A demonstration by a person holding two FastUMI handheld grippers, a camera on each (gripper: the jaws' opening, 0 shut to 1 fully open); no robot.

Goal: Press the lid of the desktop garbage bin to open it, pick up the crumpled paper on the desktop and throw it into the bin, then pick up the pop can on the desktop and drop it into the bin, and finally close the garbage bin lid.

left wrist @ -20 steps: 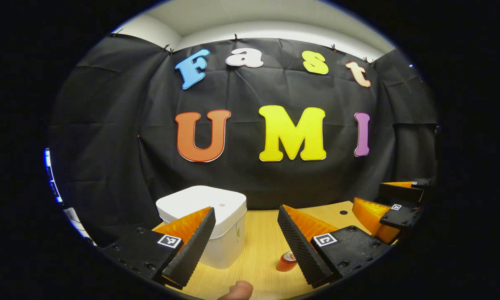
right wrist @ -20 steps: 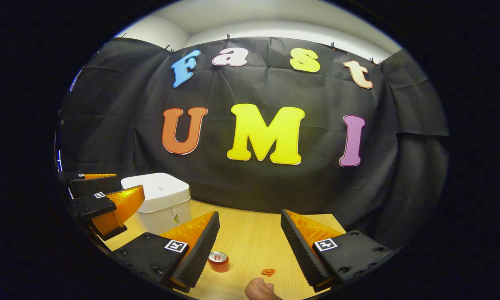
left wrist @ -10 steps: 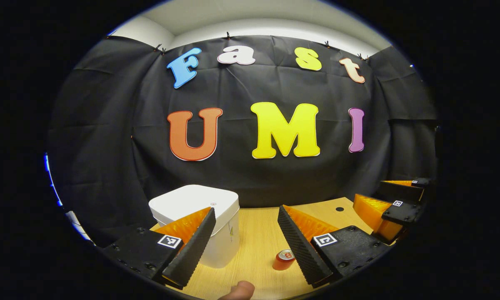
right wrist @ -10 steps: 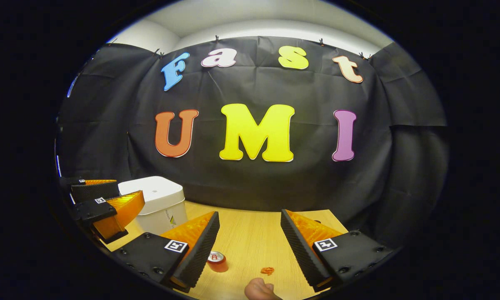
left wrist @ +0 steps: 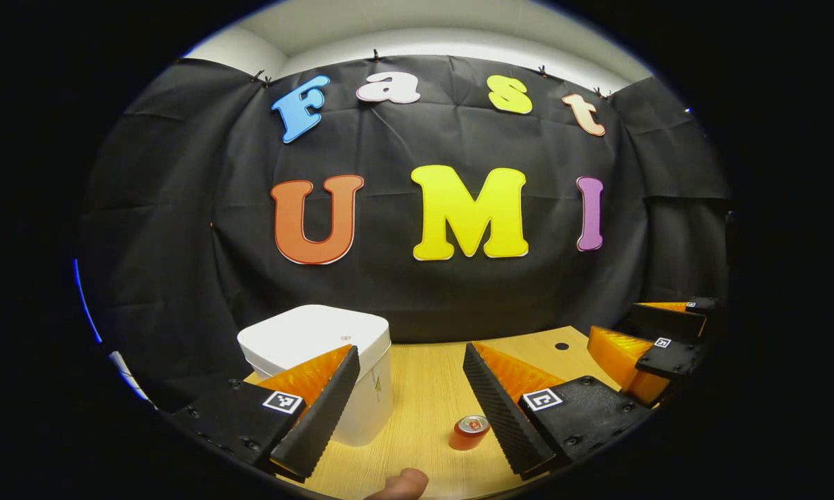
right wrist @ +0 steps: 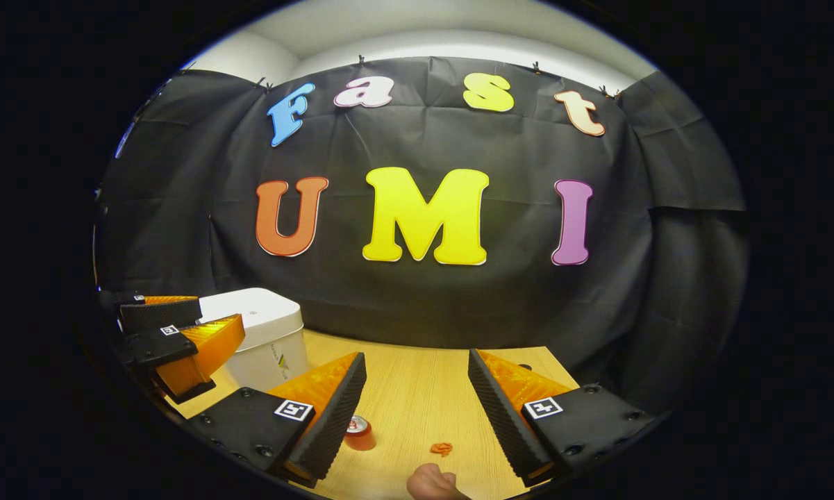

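Both your grippers (left wrist: 408, 367) (right wrist: 417, 375) gape wide, empty; bin (left wrist: 317, 347) at ten o'clock, lid shut — press it first.

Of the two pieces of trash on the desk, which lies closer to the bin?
The pop can: it stands upright on the bin side, while the crumpled paper lies farther right.

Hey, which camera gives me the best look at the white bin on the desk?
The left gripper view. There the bin sits near the middle, with its shut lid and one side wall showing, though the left claw's finger covers part of its front. In the right gripper view it sits far off to the side, partly behind the other claw.
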